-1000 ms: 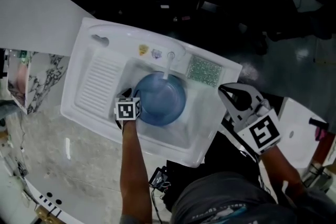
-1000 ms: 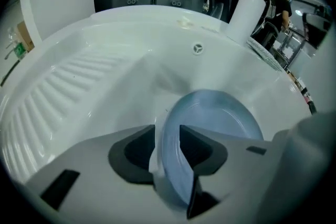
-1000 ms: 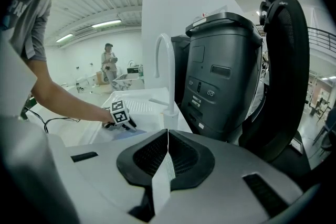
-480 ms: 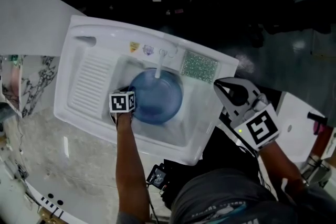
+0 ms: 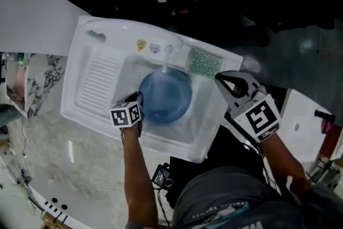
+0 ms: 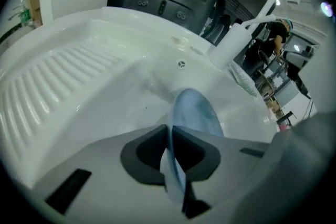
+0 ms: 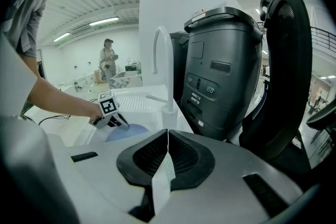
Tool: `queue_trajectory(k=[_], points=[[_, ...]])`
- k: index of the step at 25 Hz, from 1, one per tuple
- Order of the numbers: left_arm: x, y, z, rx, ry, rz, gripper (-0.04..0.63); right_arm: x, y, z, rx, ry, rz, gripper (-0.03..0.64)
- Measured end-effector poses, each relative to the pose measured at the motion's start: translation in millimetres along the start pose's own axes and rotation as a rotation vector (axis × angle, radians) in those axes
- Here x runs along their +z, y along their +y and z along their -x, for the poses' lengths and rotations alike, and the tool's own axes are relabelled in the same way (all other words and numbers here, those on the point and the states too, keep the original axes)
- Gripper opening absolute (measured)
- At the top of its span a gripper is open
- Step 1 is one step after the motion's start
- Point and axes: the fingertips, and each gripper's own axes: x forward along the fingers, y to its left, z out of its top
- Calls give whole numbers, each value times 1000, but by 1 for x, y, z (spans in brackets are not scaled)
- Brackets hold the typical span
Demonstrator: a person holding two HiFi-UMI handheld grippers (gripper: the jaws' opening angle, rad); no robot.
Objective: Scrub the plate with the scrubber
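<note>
Blue plate (image 5: 166,95) is pinched at the rim by the left hand-held gripper (image 6: 170,150), its jaws just closing on it, likely steadying it for scrubbing; the right hand-held gripper (image 7: 167,165) hangs clenched, empty.

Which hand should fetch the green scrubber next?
Right: the right gripper, shut and empty, is near the sparkly green scrubber pad; the left gripper has just closed on the round blue plate.
</note>
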Motion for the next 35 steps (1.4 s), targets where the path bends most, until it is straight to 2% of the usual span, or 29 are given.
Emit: queue_trajectory(k=[3, 7, 11, 13, 18, 21, 25, 28, 32, 35], points=[[-3, -7, 19, -20, -60, 69, 31, -7, 0, -3, -22, 13, 19, 31], [1, -10, 48, -34, -156, 171, 29, -36, -7, -17, -40, 66, 42, 32], [-1, -18, 65, -127, -241, 331, 26, -54, -10, -29, -42, 53, 49, 32], [-1, -20, 75, -148, -273, 378, 25, -55, -10, -34, -34, 38, 68, 32], [-6, -22, 97, -128, -295, 382, 26, -60, -6, -49, -8, 39, 156, 37], [-10, -23, 109, -118, -313, 393, 26, -72, -1, -61, 22, 85, 249, 138], [-9, -28, 127, -121, -349, 406, 28, -104, 8, -79, 53, 199, 384, 171], [-7, -32, 139, -132, -375, 416, 28, -125, 7, -90, 38, 269, 490, 209], [-6, -37, 153, -148, -406, 424, 28, -129, -1, -97, -41, 282, 602, 191], [-9, -40, 161, -151, -414, 424, 28, -127, -1, -93, -47, 271, 564, 125]])
